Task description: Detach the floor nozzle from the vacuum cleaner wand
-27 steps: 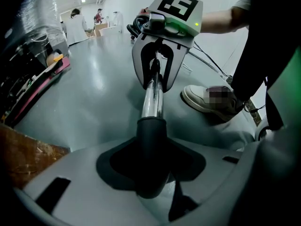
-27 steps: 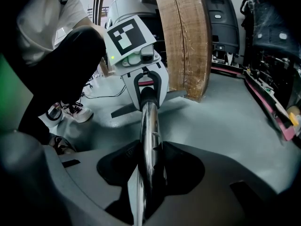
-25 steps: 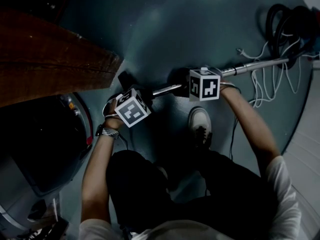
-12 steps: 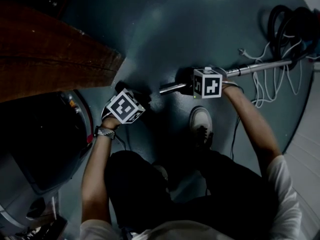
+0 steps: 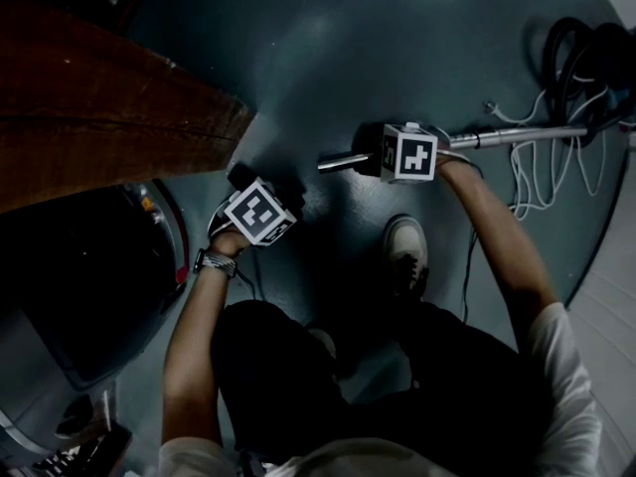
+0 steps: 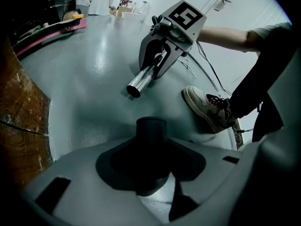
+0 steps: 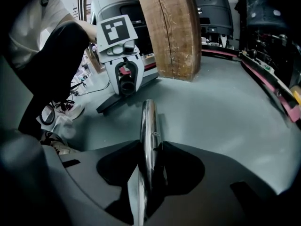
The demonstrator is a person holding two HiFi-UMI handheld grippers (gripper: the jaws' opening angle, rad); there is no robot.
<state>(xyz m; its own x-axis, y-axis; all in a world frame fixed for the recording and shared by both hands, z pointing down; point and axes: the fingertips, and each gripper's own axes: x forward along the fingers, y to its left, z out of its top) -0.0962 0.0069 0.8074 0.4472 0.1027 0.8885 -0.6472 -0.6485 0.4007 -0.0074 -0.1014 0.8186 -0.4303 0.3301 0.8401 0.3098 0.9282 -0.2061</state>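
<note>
Since the earlier frames, the wand point(image 5: 517, 135) had come clear of the floor nozzle point(image 7: 115, 102). Its open chrome end, then joined to the nozzle's dark neck, now hung apart from it with bare floor point(image 5: 397, 48) between them. The right gripper point(image 7: 150, 182) was clamped on the tube near that end, which kept the free tip raised while the far end lay among the hose point(image 5: 576, 38) and cables point(image 5: 527, 167). The left gripper point(image 6: 151, 173) pinched the nozzle's neck, apparently to hold the head steady and low against the pull. The detachment looked done. Room was tight on the left, where the edge of a wooden slab point(image 5: 119, 117) stood just beside the nozzle. The person's shoe point(image 5: 407, 251) sat near the wand on the person's side. Open floor lay beyond, away from the person, and gave the freest way to draw the two parts further apart.
</note>
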